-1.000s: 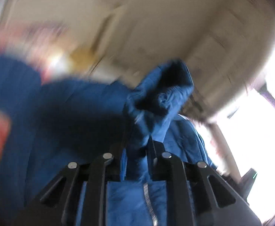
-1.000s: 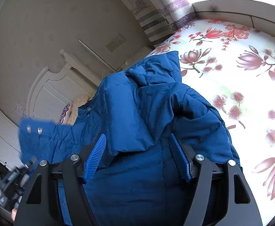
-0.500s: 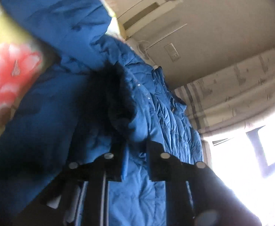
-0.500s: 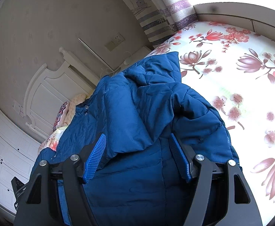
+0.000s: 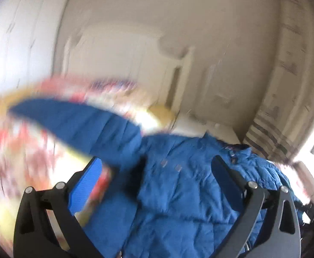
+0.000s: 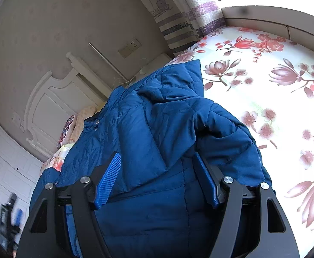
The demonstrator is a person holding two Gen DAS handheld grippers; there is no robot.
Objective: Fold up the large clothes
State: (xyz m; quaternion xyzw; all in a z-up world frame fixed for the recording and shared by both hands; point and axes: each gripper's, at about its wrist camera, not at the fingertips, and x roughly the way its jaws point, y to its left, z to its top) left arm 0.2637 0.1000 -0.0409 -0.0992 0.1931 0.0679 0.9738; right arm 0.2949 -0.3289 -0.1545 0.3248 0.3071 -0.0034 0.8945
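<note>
A blue padded jacket [image 6: 148, 129] lies on the flower-print bed sheet [image 6: 264, 75], with its right sleeve folded in over the body. My right gripper [image 6: 157, 157] hangs low over it, jaws half apart; both blue pads show their ribbed faces and a fold of the jacket lies between them. In the blurred left wrist view my left gripper [image 5: 157, 161] is over the jacket [image 5: 189, 182], its jaws opening wide with nothing pinched. A blue sleeve [image 5: 71, 124] stretches off to the left beyond it.
A white headboard [image 6: 49, 101] and a pillow [image 6: 81, 120] stand at the head of the bed. White drawers [image 6: 4, 163] line the left wall. A striped curtain [image 6: 185, 23] and a window ledge [image 6: 275, 19] bound the far side.
My left gripper was shut on a piece of the jacket, swung it across and let go; its jaws now stand wide. The right gripper and the fold under it have not moved.
</note>
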